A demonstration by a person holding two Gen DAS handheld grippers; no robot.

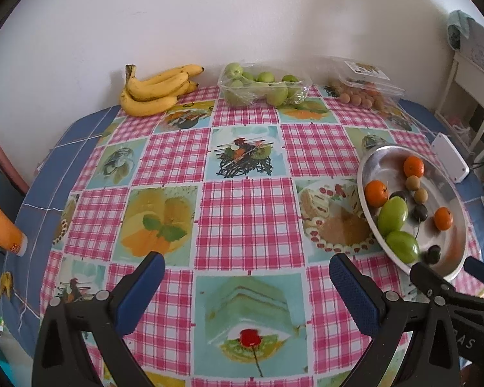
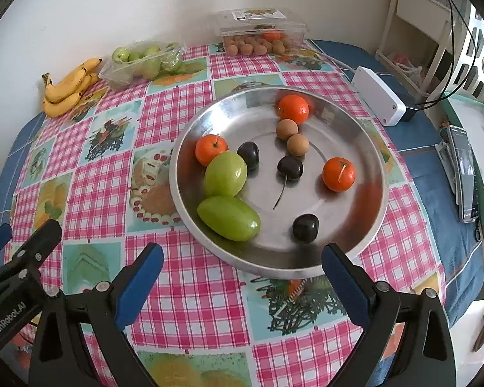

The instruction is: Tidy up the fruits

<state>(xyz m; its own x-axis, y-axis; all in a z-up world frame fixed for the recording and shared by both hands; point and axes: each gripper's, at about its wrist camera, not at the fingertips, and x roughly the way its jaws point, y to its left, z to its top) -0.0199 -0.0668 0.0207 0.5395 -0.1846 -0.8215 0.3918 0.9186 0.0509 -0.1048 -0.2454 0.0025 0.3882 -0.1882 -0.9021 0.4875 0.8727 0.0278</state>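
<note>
A round metal plate (image 2: 368, 148) sits on the checked tablecloth and holds three small oranges (image 2: 338, 174), two green fruits (image 2: 229, 218), three dark cherries (image 2: 289, 167) and two brown longans (image 2: 297, 144). My right gripper (image 2: 242, 259) hovers open just before the plate's near rim, nothing between its fingers. In the left wrist view the plate (image 1: 387, 158) lies to the right, and my left gripper (image 1: 247, 269) stands open over bare cloth. At the back wall lie bananas (image 1: 155, 92), a clear tub of green fruits (image 1: 261, 87) and a clear box with longans (image 1: 364, 95).
A white box-shaped device (image 2: 379, 95) with a cable lies right of the plate. A phone (image 2: 466, 174) rests at the table's right edge. An orange bottle (image 1: 1, 229) lies at the left edge. White shelving (image 1: 468, 96) stands at the back right.
</note>
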